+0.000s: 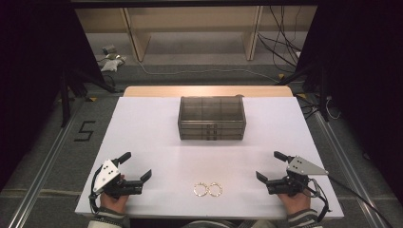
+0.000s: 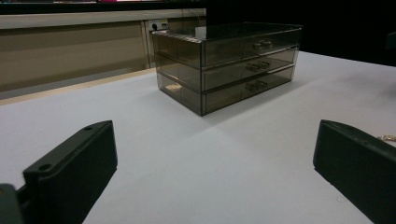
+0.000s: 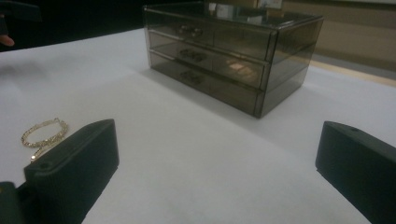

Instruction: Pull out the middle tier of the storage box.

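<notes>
Both grippers, left gripper (image 1: 140, 167) and right gripper (image 1: 267, 166), rest wide open and empty on the white table (image 1: 152, 137), flanking two gold bracelets (image 1: 208, 189) before the smoky drawer box (image 1: 212, 118).

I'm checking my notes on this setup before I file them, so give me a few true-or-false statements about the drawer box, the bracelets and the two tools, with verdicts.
1. The drawer box has three drawers, all shut. True.
2. Two gold bracelets lie side by side on the white table, between the hands. True.
3. The left tool grips a bracelet. False: its jaws stand open and empty, apart from the bracelets.
4. The bracelets lie on top of the drawer box. False: they lie on the table, nearer the person than the box.
5. The right tool is open with nothing between its jaws. True.
</notes>
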### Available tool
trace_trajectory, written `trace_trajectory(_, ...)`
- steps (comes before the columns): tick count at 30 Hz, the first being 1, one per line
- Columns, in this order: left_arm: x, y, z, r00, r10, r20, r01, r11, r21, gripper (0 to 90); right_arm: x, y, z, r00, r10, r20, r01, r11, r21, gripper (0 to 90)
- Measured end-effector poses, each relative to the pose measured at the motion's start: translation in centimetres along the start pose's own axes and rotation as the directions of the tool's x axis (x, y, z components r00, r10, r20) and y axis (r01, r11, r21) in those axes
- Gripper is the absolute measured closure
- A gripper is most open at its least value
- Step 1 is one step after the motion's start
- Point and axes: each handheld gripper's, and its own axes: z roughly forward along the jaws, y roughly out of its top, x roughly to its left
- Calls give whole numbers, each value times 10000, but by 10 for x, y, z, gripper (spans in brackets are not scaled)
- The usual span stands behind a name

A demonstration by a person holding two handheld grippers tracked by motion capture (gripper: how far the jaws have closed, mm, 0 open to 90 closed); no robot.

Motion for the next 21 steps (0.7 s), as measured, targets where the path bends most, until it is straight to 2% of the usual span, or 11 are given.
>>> trace_trajectory(4,-3,0,3,9994,328,-145,-327,9994,72,0,0,0,0,9998,132,-166,-130,9998,119,5)
trace_trajectory(6,-6,0,3,9986,528,1,-528,9986,81,0,0,0,0,9997,152,-170,-151,9999,76,5)
trace_trajectory(8,-7,0,3,9986,538,-4,-537,9985,109,0,0,0,0,9998,118,-148,-117,9999,67,5)
trace_trajectory(10,-5,0,3,9990,447,-16,-446,9989,155,0,0,0,0,9999,64,-141,-62,9999,145,5)
trace_trajectory(14,-1,-1,2,9999,-99,71,98,9997,231,24,1,0,2,9998,-92,-199,97,9997,239,5)
trace_trajectory(21,-1,-1,2,10000,-56,-78,58,9997,217,36,1,0,2,9998,-57,-172,61,9997,230,6)
